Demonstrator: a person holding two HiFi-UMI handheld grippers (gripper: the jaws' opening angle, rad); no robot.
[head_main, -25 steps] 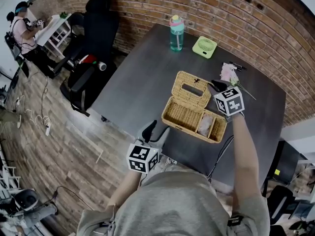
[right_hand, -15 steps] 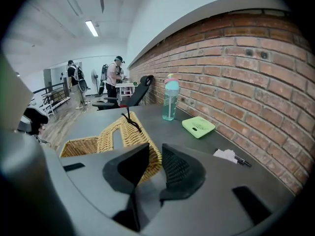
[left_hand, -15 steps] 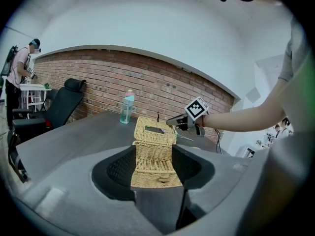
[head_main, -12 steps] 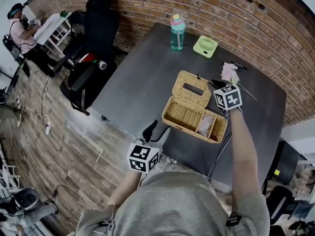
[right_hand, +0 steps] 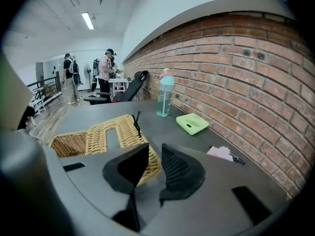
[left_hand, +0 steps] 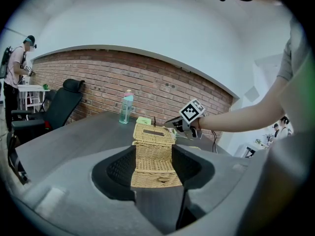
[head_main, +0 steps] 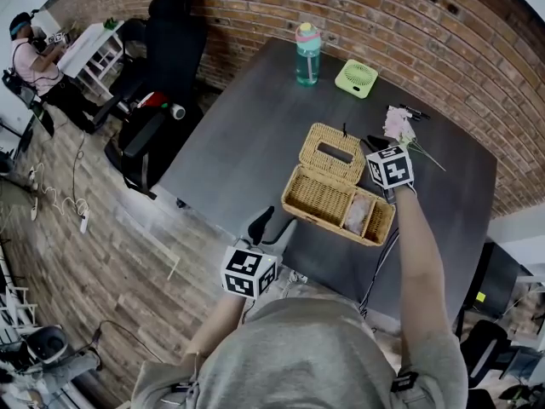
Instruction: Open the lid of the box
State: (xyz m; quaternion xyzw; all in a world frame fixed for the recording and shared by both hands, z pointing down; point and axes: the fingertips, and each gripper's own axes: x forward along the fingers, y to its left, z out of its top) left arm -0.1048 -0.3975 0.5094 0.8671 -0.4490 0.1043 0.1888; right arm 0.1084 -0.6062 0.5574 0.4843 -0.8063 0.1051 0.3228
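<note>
A woven wicker box (head_main: 328, 201) stands open on the dark table (head_main: 247, 143). Its slotted lid (head_main: 332, 154) leans back from the far rim. My right gripper (head_main: 371, 146) is at the lid's right edge, and in the right gripper view the wicker rim (right_hand: 147, 162) sits pinched between the narrow-set jaws of that gripper (right_hand: 155, 159). My left gripper (head_main: 271, 224) hovers at the table's near edge with jaws wide open and nothing in them. The left gripper view has the box (left_hand: 152, 173), its lid (left_hand: 153, 134) and the right gripper (left_hand: 171, 125) straight ahead.
A pale packet (head_main: 356, 216) lies in the box's right compartment. At the table's far side stand a teal bottle (head_main: 306, 56), a green fan (head_main: 354, 80) and a pink flower with a pen (head_main: 397, 126). Black chairs (head_main: 162, 66) are off the left edge, and a brick wall lies behind.
The lid has tipped further back from upright, and my right gripper has gone down and away with its edge. The left gripper has not moved.
</note>
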